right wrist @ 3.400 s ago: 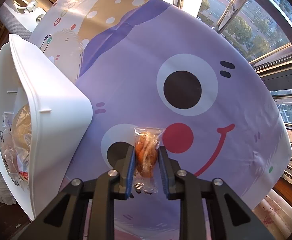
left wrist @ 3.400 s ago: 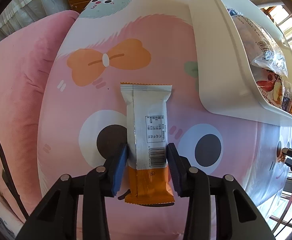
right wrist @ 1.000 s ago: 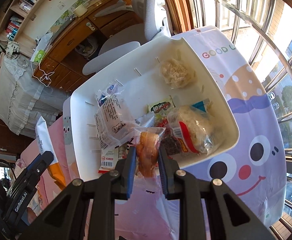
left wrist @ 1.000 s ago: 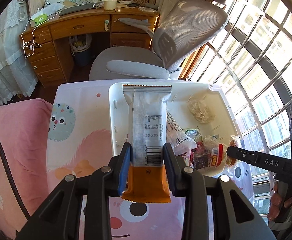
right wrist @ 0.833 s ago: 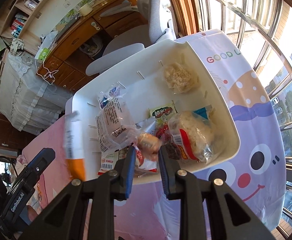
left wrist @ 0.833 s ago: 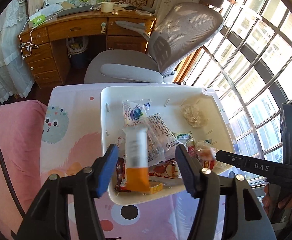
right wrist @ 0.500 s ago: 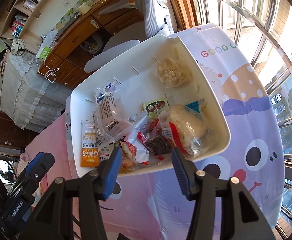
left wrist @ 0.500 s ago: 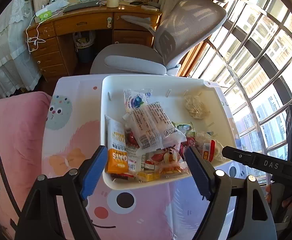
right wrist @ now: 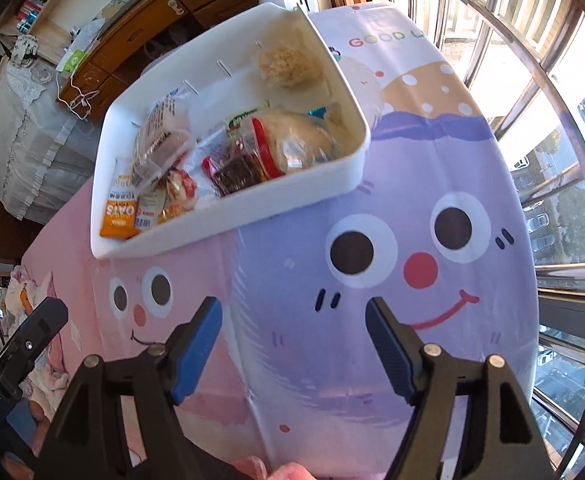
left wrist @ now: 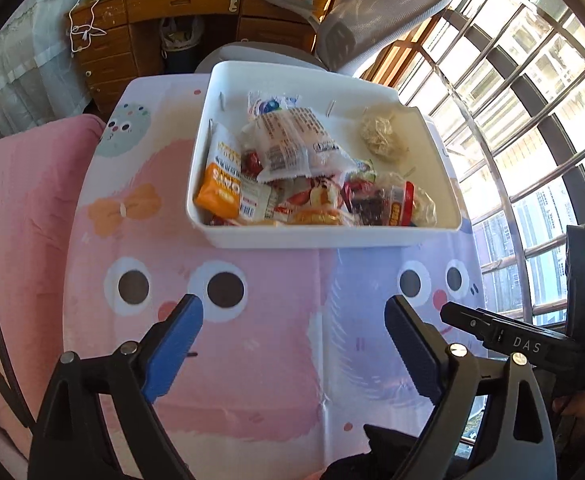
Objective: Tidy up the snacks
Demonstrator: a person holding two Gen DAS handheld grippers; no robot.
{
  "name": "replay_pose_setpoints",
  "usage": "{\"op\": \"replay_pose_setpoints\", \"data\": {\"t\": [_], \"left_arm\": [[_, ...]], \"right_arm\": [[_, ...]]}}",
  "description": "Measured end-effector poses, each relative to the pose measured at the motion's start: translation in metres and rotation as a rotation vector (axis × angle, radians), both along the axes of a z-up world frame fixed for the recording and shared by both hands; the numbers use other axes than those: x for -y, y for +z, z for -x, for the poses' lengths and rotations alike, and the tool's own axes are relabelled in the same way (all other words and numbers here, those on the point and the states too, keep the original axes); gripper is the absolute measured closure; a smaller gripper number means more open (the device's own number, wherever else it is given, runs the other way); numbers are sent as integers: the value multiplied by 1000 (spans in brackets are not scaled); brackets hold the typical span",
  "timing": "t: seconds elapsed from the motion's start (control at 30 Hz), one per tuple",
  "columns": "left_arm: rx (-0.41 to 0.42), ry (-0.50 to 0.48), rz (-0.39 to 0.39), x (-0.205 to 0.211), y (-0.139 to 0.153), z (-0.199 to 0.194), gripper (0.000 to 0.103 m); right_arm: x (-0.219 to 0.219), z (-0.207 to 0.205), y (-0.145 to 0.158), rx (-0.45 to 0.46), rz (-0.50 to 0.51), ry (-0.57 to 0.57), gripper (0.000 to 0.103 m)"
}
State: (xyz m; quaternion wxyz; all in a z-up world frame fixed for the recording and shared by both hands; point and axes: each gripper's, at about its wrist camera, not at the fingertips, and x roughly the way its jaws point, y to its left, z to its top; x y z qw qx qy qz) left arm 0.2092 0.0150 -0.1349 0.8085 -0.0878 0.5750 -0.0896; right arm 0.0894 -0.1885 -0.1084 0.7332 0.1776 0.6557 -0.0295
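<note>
A white bin (left wrist: pixel 324 236) stands on the far part of the cartoon tablecloth and holds several wrapped snacks. The orange and white oat bar (left wrist: pixel 219 178) lies at its left end, and the small orange snack packet (left wrist: pixel 318 216) lies near its front wall. The bin (right wrist: pixel 252 208) and the oat bar (right wrist: pixel 119 210) also show in the right wrist view. My left gripper (left wrist: pixel 292 312) is open and empty, well in front of the bin above the cloth. My right gripper (right wrist: pixel 294 316) is open and empty, also in front of the bin.
The tablecloth (left wrist: pixel 252 340) is pink on the left and purple on the right. A grey office chair (left wrist: pixel 364 20) and a wooden desk (left wrist: pixel 164 4) stand behind the table. Barred windows (right wrist: pixel 552 100) run along the right. A pink cover (left wrist: pixel 16 208) lies to the left.
Both grippers let go of their snacks over the bin: the oat bar and the orange packet now lie in it. Both grippers have opened wide and drawn back toward the near side.
</note>
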Motion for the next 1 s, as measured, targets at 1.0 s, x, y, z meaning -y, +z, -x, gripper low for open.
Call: {"op": "replay_pose_setpoints", "data": {"t": [1.0], "left_arm": [[238, -79, -97, -24, 133, 161, 1]], "right_arm": [[-106, 190, 170, 343, 168, 111, 7]]}}
